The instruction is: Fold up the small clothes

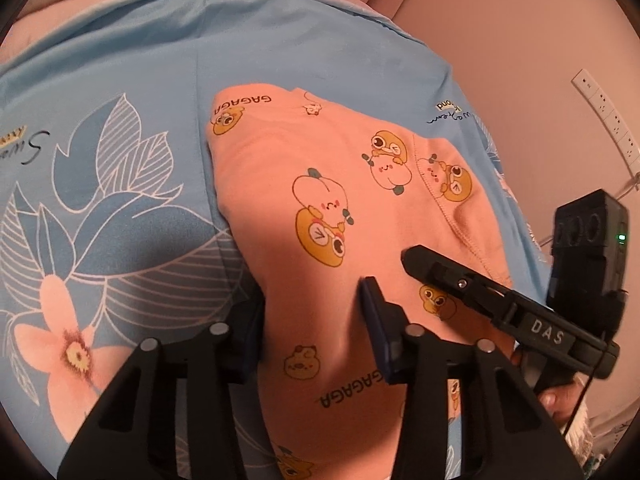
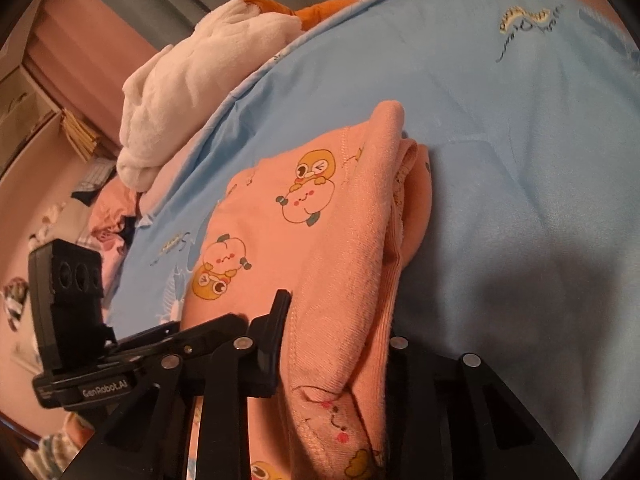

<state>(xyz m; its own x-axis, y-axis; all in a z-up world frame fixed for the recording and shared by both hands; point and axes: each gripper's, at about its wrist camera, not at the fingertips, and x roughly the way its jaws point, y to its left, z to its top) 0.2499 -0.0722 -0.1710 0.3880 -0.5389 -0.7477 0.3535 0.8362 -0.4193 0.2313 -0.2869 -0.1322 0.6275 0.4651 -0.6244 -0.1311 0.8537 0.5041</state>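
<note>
The orange garment (image 1: 320, 216) lies on the blue bedsheet (image 1: 120, 80), with the left gripper (image 1: 312, 320) and the right gripper (image 2: 336, 344) each clamped on a raised fold.

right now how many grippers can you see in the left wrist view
2. The left gripper sits at the bottom centre, its jaws straddling the near end of the peach cartoon-print garment. The right gripper enters from the lower right, tip over the same garment. None seems hidden.
</note>
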